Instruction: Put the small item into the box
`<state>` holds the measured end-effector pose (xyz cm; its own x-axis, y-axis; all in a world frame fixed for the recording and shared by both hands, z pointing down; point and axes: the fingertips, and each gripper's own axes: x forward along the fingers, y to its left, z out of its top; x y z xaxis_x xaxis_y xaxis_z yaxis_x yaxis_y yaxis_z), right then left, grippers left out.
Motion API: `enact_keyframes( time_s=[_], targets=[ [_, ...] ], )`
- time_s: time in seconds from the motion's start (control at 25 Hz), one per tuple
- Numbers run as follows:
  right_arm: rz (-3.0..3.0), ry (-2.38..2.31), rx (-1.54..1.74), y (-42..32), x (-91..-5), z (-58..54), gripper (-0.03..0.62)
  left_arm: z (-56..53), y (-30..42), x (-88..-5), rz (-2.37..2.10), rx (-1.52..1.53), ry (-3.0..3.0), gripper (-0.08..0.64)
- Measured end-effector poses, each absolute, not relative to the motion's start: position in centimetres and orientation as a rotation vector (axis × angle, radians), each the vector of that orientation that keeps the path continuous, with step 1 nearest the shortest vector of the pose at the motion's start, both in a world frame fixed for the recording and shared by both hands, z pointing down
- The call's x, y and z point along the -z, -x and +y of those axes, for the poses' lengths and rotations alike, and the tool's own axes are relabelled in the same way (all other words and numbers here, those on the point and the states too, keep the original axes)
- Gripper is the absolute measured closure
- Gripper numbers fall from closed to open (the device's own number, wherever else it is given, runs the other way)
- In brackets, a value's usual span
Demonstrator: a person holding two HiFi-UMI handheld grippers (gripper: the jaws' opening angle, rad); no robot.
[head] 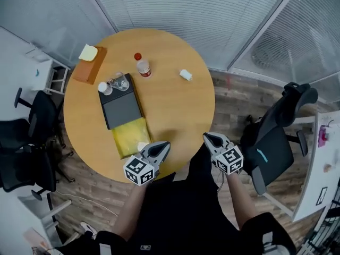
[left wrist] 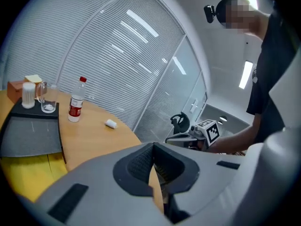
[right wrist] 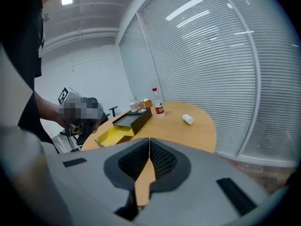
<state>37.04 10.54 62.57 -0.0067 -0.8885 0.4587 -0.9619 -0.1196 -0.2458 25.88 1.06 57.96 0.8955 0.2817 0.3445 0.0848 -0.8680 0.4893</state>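
The small item, a white capsule-like cylinder (head: 185,74), lies alone on the far right of the round wooden table (head: 175,110); it also shows in the left gripper view (left wrist: 110,123) and the right gripper view (right wrist: 188,119). An open yellow box (head: 129,137) sits at the table's near edge, touching a black box (head: 121,109) behind it. My left gripper (head: 165,144) hovers at the near edge, right beside the yellow box, jaws shut and empty (left wrist: 153,146). My right gripper (head: 207,137) is off the table's near right edge, also shut on nothing (right wrist: 149,140).
A red-capped bottle (head: 142,66), a glass (head: 120,81) and a small white container (head: 105,88) stand at the far end of the black box. A brown box (head: 89,64) with a yellow pad lies far left. Office chairs (head: 276,137) stand at both sides.
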Motion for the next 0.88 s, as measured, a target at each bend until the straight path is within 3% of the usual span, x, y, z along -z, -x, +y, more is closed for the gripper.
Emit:
enact_keyframes(
  time_s=[0.6, 0.88],
  targets=[
    [-2.147, -1.789, -0.793, -51.0, -66.0, 2.7, 0.588, 0.3, -35.8, -59.0, -0.096, -0.532, -2.497, 0.554],
    [-2.184, -1.61, -0.766, -53.8, -68.4, -3.3, 0.586, -1.6, -37.3, -57.9, -0.266, -0.502, -2.513, 0.554]
  ],
)
